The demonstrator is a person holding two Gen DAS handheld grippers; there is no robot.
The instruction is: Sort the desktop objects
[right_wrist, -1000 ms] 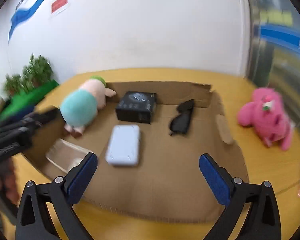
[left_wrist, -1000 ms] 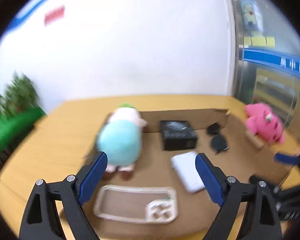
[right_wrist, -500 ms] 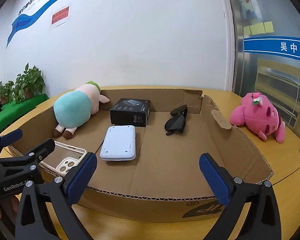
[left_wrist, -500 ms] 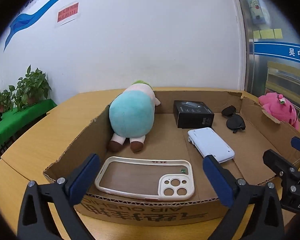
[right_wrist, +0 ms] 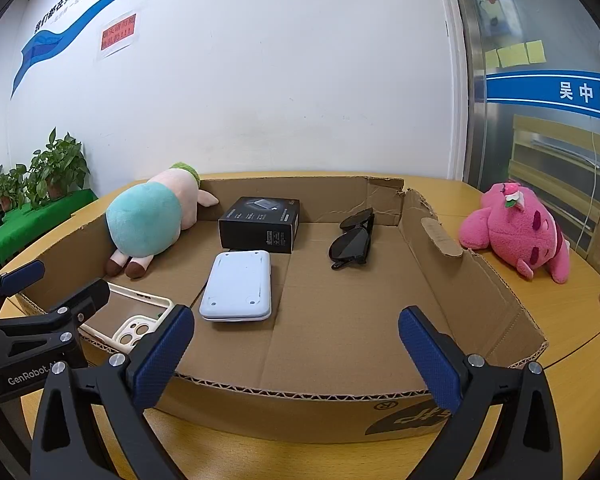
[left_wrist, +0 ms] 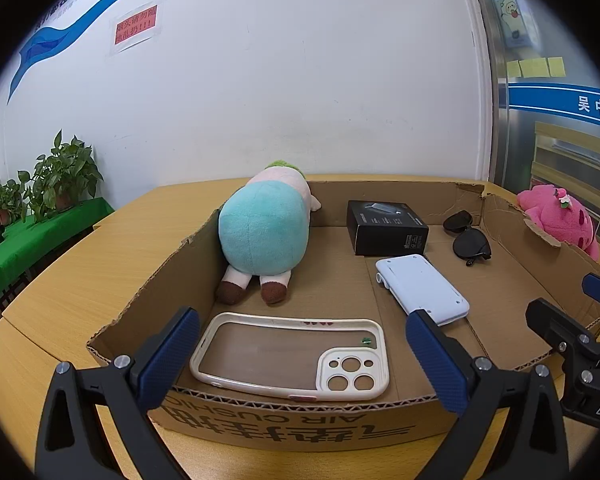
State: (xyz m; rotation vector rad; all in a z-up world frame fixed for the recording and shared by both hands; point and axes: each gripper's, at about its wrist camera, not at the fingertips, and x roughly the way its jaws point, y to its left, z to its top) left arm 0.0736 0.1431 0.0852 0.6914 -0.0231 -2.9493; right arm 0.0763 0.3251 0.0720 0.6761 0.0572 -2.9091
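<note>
Wooden table (right_wrist: 540, 304), cardboard box (right_wrist: 476, 280), phone case (left_wrist: 292, 354) lying crosswise, camera cutout rightward, both grippers' jaws open, empty.

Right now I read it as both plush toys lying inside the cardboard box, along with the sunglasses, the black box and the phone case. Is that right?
Not quite. Only the teal plush lies inside the cardboard box; the pink plush lies outside it on the table, past the box's right wall, as the right wrist view shows. The sunglasses, black box and phone case are inside.
</note>
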